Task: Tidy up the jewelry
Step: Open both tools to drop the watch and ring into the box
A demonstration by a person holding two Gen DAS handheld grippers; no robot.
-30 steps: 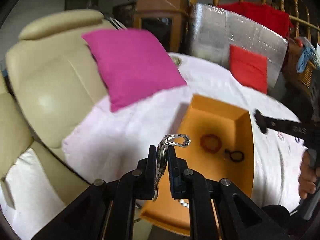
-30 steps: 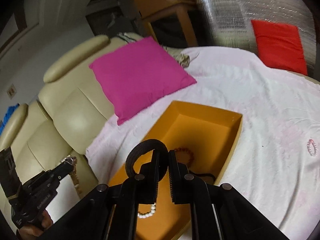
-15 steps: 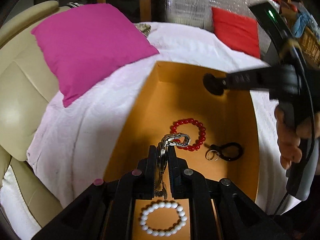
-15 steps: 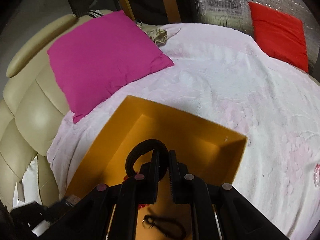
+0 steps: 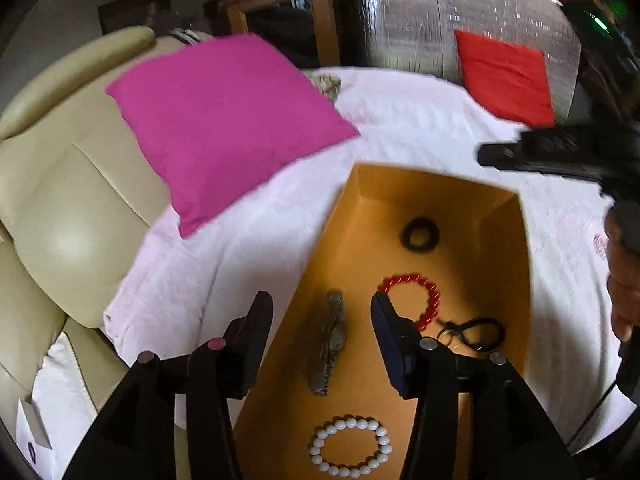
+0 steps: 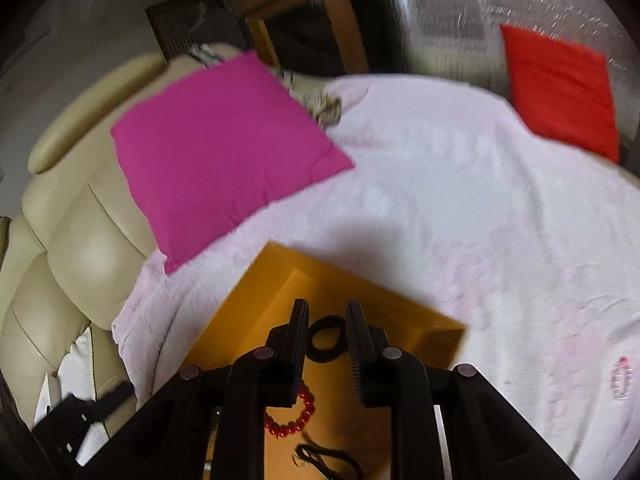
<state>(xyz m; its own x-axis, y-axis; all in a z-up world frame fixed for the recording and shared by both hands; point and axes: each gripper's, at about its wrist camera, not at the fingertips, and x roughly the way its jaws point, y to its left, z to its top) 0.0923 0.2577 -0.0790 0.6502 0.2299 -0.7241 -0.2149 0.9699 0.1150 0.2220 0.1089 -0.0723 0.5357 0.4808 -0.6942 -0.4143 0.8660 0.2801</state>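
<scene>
An orange tray (image 5: 500, 208) lies on a white-covered bed. In it lie a silver chain bracelet (image 5: 330, 340), a red bead bracelet (image 5: 424, 292), a white pearl bracelet (image 5: 350, 446), a black cord (image 5: 476, 330) and a black ring band (image 5: 420, 234). My left gripper (image 5: 322, 306) is open and empty above the silver bracelet. My right gripper (image 6: 326, 312) is open and empty above the black ring band (image 6: 326, 338); the tray (image 6: 256, 292), the red bracelet (image 6: 294, 418) and the cord (image 6: 324, 460) show below it.
A magenta pillow (image 5: 224, 120) leans on a cream leather chair (image 5: 52, 184) at the left. A red pillow (image 5: 506, 76) lies at the far right. A small pink bracelet (image 6: 620, 378) lies on the bedcover right of the tray.
Both grippers have opened. The silver bracelet has dropped from the left gripper and the black ring band from the right one; both now lie in the tray.
</scene>
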